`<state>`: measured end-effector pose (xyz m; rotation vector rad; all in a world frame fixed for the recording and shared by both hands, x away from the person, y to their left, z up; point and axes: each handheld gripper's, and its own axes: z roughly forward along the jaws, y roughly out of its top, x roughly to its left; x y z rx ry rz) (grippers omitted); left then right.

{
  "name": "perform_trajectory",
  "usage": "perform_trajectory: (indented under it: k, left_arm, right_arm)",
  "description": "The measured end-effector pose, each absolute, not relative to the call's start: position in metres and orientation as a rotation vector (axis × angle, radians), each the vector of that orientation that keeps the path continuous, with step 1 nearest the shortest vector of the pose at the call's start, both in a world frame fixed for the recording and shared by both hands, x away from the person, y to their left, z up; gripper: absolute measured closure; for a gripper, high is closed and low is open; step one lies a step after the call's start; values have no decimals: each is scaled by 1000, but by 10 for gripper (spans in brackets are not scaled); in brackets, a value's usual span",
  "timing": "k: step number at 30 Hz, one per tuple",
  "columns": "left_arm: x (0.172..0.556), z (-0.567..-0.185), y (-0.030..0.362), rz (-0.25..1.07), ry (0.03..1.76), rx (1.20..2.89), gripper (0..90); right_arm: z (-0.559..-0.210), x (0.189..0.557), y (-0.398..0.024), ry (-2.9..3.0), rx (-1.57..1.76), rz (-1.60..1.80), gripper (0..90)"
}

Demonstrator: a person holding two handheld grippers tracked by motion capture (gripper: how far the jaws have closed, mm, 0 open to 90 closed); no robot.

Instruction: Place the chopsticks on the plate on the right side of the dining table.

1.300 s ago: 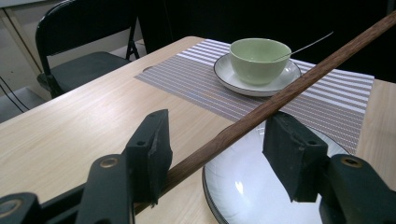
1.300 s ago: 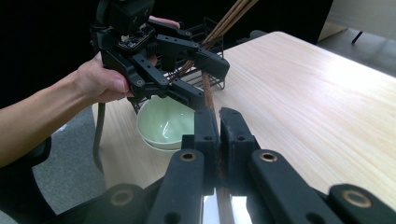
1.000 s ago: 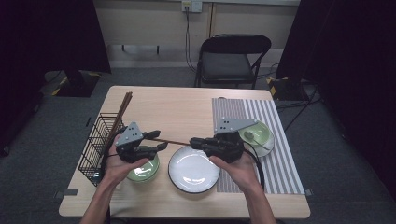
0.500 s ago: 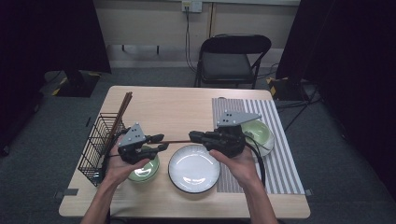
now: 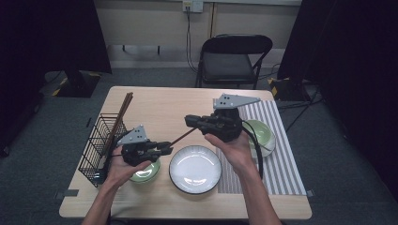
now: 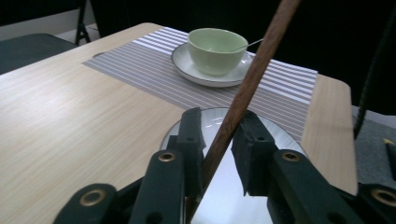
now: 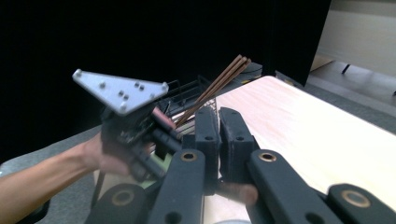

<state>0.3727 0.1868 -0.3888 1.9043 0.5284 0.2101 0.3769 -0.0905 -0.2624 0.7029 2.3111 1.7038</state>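
At the far left of the surface I see the black wire basket with a bundle of dark chopsticks leaning out of it; I take it as the store they are drawn from.

Next comes my left gripper, low above a green bowl. Its jaws have just been closing around the chopstick; in the left gripper view one pad looks against the wood while the other stands a little apart, so I would not call it a grip yet.

The chopstick is a slim, straight stick of dark reddish-brown wood, slanting up over the white plate to my right gripper, which is clamped tight on its far end. I judge this a hand-over in the air.

Farther right, a second green bowl sits on a saucer on the striped mat.
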Motion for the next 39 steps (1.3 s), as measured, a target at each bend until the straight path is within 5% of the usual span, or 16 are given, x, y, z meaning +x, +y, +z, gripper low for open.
perform_trajectory:
  k: [12,20,39]
  left_arm:
    - [368,-393,177,122,498,1888,832]
    - [365,-387,178,81,488,1852,843]
    - [367,-381,194,92,550,1712,843]
  right_arm:
    - [-258,405,-73,2262,734,1753,858]
    - [-267,413,-70,2237,759,1776,634]
    - [-299,393,-42,2328,678,1868,839]
